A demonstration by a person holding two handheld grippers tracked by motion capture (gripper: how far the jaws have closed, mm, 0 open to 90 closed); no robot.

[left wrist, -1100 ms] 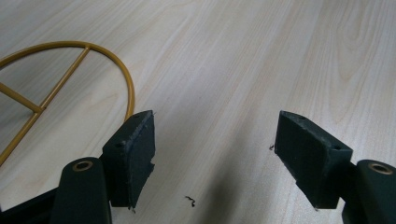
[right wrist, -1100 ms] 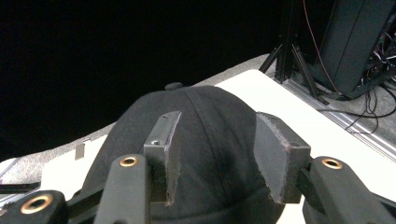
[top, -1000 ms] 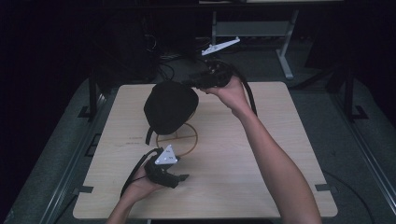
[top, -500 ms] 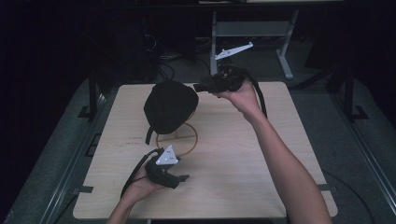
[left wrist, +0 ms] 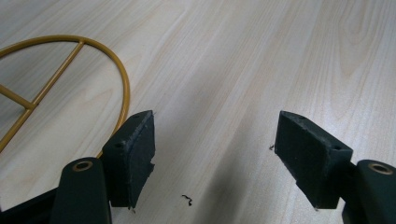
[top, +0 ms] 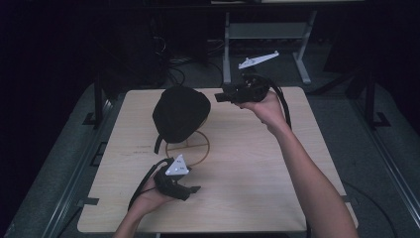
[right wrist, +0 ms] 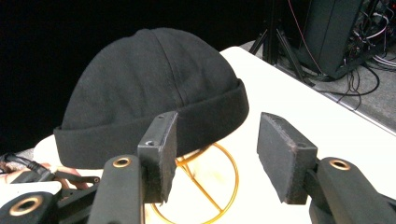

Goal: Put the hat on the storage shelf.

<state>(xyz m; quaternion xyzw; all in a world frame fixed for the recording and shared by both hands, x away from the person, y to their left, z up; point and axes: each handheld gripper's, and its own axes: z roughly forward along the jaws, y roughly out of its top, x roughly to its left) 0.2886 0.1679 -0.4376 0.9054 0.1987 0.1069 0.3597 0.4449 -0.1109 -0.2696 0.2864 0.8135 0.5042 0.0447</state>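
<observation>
Two claws gape; right claw [top: 218, 97] beside hat [top: 179, 114].

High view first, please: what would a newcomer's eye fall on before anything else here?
The black cap draws the eye first, perched on a gold wire stand at the middle of the pale wooden table. Next comes the right tool, held level at the far edge with open jaws pointing at the cap. The left tool rests open near the table's front.
</observation>
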